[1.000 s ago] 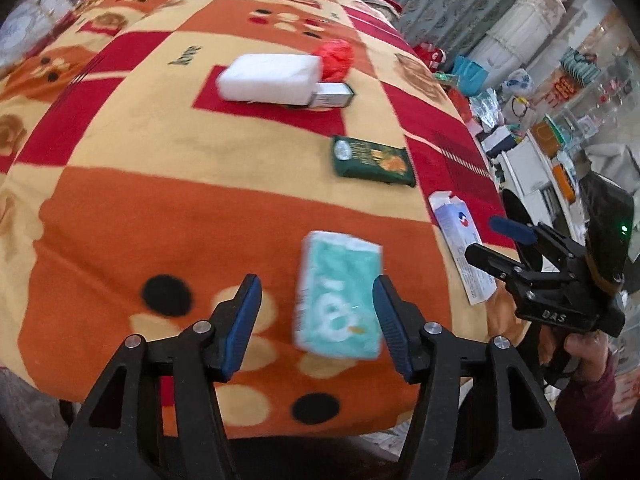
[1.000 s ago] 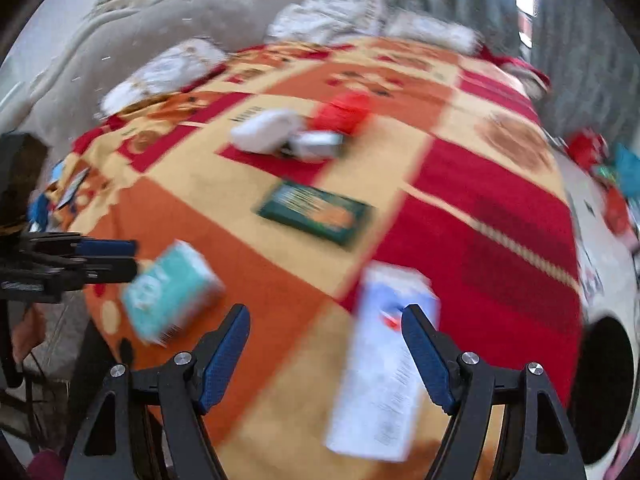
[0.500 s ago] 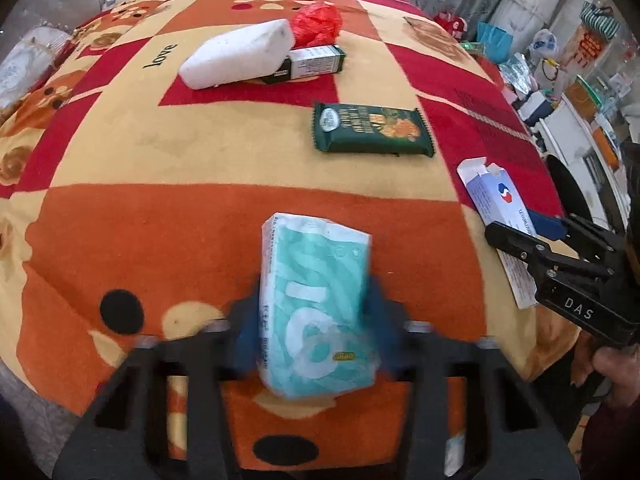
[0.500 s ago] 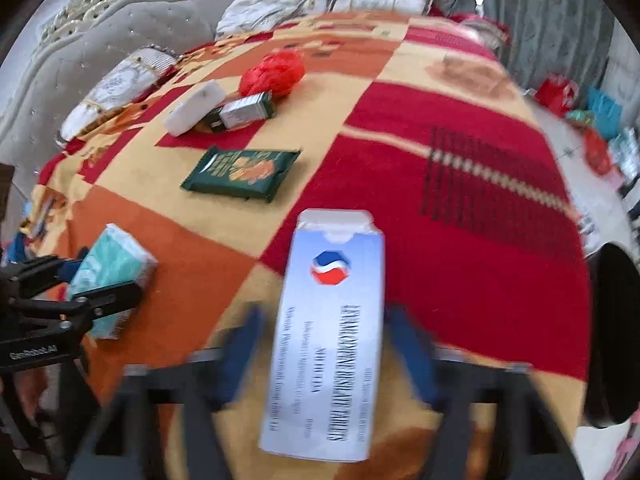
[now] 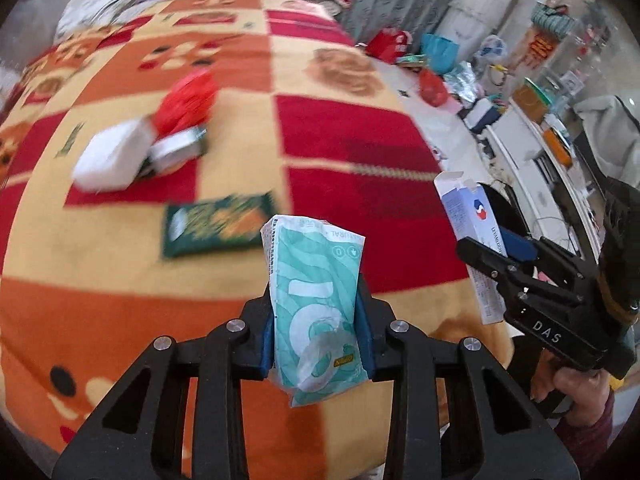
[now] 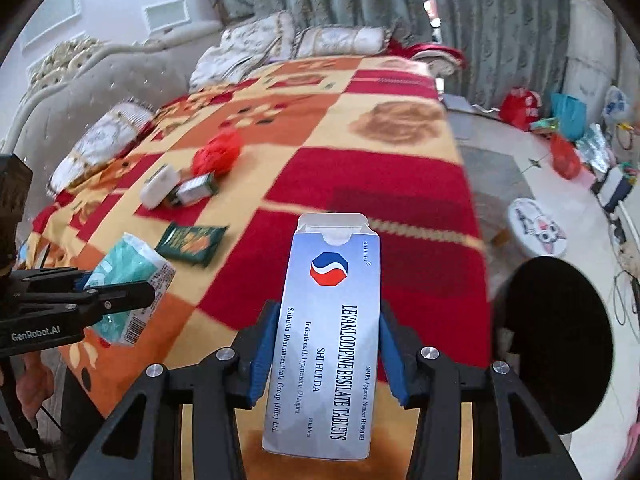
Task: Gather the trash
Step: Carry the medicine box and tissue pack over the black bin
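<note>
Above the bed's (image 6: 400,184) near edge, carry the teal tissue pack (image 5: 316,304), still being squeezed tighter by the left tongs (image 5: 318,340), and the tablet box (image 6: 328,340) clenched in the right tongs (image 6: 326,356), level toward the black bin (image 6: 556,344) at three o'clock.

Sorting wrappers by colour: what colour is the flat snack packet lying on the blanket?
Dark green packet with orange print, clearest in the right wrist view.

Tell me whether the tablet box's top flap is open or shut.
Open. On the tablet box, held in the right gripper, the top flap stands up above the thumb notch, untucked. Its contents cannot be seen.
</note>
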{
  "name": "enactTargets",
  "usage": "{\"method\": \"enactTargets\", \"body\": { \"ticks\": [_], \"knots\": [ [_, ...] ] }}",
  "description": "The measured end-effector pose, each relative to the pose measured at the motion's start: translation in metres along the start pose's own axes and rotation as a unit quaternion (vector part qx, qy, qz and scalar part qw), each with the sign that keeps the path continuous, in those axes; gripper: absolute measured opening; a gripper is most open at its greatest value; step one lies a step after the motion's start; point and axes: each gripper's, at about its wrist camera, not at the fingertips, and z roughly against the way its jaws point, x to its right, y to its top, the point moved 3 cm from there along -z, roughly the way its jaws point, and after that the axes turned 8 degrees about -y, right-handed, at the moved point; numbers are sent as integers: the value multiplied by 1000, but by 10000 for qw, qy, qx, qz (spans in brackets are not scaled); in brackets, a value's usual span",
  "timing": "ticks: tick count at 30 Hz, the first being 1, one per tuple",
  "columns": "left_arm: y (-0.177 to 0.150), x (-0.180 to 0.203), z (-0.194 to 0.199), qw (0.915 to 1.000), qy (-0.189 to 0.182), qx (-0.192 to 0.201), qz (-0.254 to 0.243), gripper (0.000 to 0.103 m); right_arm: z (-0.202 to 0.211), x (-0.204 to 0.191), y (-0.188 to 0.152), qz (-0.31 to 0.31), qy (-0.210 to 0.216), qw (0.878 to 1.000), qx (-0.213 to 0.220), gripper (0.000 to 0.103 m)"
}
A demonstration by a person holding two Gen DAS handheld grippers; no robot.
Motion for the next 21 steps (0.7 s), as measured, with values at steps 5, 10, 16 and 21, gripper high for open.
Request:
{"method": "enactTargets", "body": {
  "ticks": [5, 10, 16, 21],
  "knots": [
    [23, 41, -16, 9993, -148, 41, -350, 30, 10, 39, 4, -289, -241, 9993, 90, 46],
    [38, 74, -41, 9979, -403, -50, -512, 30, 16, 84, -1, -604, -567, 9965, 95, 46],
    [54, 121, -72, 9941, -766, -170, -754, 30, 17, 145, -12, -1170, -881, 9892, 22, 46],
    [67, 155, -100, 9903, -1113, -257, -798, 31, 8, 183, -21, -1557, -1031, 9823, -124, 46]
  ]
}}
